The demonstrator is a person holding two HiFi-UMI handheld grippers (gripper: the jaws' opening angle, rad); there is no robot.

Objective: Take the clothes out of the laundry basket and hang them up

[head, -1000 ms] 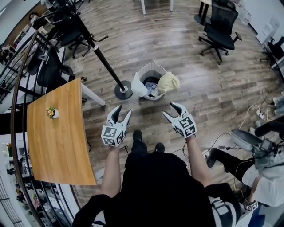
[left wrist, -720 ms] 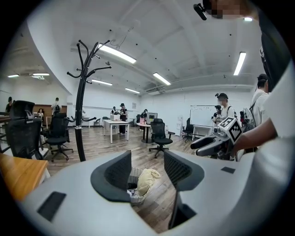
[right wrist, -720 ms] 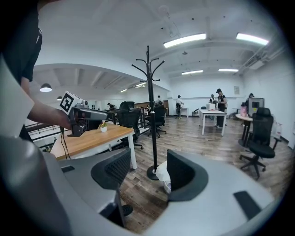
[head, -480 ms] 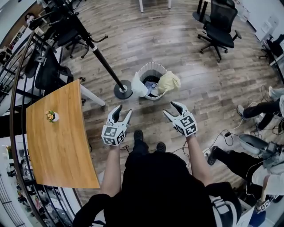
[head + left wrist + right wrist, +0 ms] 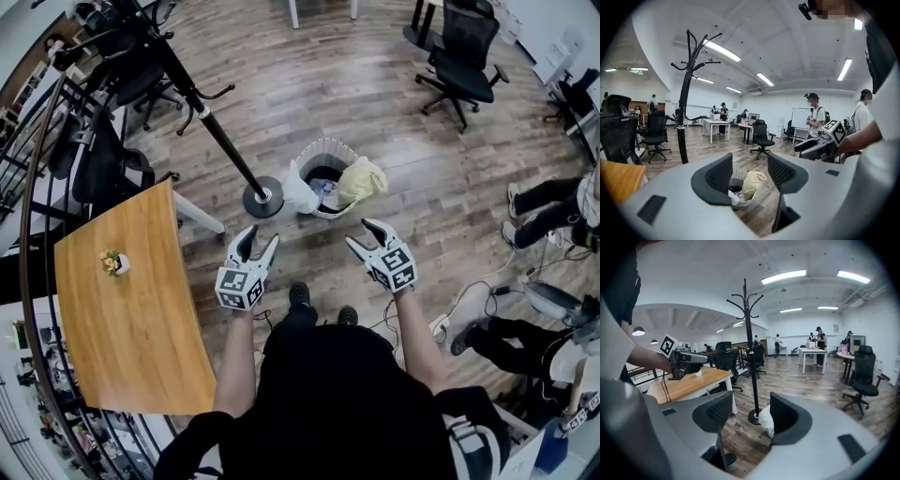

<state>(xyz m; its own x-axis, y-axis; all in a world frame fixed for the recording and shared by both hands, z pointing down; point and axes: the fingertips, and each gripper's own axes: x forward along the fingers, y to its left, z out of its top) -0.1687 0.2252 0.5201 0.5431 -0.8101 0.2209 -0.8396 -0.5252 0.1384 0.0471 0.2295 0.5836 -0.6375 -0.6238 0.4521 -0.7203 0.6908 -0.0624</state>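
Laundry basket [image 5: 323,145] is on the floor ahead of both grippers, well apart from them, with a yellow garment [image 5: 361,180] drooping over its right rim and a white garment [image 5: 300,190] over its left, by the coat stand [image 5: 220,141] base. Right gripper [image 5: 360,232] looks slightly nearer the basket than left gripper [image 5: 260,234]; both have fingers wide and empty, the left's having just been opening further. Left gripper view frames the basket and yellow garment between its fingers [image 5: 719,173], while in the right gripper view a finger [image 5: 785,416] hides all but the white garment.
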